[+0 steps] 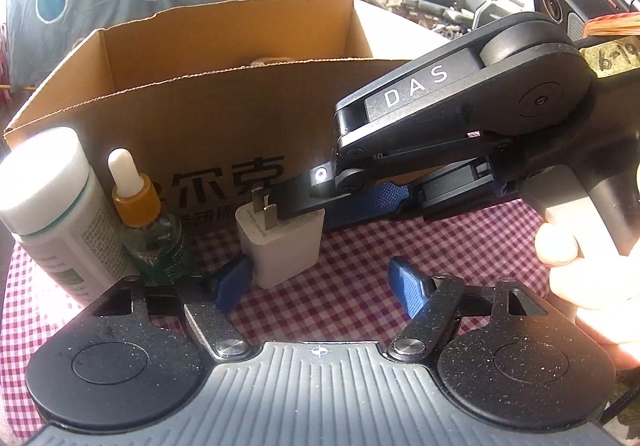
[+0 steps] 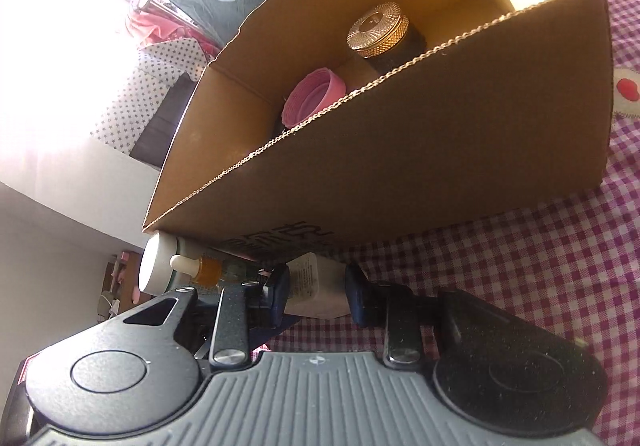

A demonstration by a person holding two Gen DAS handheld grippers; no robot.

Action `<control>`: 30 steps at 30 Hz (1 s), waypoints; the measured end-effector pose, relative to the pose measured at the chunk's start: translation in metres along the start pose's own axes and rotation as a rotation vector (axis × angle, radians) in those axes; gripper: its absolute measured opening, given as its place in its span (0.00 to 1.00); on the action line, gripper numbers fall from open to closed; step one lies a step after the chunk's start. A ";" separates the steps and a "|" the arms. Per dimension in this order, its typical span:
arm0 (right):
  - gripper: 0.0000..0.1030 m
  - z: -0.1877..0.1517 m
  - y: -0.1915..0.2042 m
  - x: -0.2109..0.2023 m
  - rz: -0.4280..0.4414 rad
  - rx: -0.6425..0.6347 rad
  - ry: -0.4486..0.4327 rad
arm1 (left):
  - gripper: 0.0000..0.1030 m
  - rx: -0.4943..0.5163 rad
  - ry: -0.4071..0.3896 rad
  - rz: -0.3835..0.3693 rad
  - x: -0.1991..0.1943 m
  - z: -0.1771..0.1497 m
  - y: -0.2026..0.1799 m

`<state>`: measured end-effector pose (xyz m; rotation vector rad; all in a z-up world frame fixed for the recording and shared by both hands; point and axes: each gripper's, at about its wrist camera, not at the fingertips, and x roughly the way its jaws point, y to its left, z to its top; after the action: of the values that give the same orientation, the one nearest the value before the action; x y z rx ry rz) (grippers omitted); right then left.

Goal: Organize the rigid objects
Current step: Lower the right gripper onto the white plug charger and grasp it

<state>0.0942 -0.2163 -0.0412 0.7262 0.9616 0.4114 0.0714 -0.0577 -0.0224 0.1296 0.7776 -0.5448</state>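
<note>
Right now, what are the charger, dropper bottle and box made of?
Charger plug: matte white plastic, probably, with two shiny metal prongs. Dropper bottle: clear green-tinted glass by its sheen, amber collar, white bulb likely rubber. Box: brown corrugated cardboard; fluting shows along the cut rim.

White charger [image 1: 280, 242], brown cardboard box [image 1: 224, 114], amber-collared dropper bottle [image 1: 148, 218] (green glass below), pink cap [image 2: 312, 96], gold knurled lid [image 2: 378, 30]; magenta-and-white gingham covers the tabletop [image 1: 360, 246].
</note>
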 end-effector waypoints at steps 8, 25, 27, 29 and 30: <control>0.32 -0.013 -0.021 -0.036 -0.041 0.075 -0.064 | 0.73 0.059 0.005 -0.101 0.005 0.005 -0.026; 0.33 -0.018 -0.033 -0.045 -0.014 0.109 -0.099 | 0.60 0.096 0.026 -0.072 0.014 0.014 -0.037; 0.33 -0.018 -0.034 -0.046 -0.008 0.115 -0.098 | 0.59 0.096 0.018 -0.055 0.016 0.016 -0.035; 0.33 -0.018 -0.035 -0.046 -0.004 0.118 -0.100 | 0.57 0.097 0.017 -0.043 0.020 0.018 -0.033; 0.33 -0.018 -0.035 -0.046 -0.003 0.119 -0.100 | 0.55 0.098 0.016 -0.041 0.021 0.019 -0.032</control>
<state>0.0548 -0.2622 -0.0456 0.8458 0.8986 0.3140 0.0790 -0.1001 -0.0207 0.2094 0.7703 -0.6213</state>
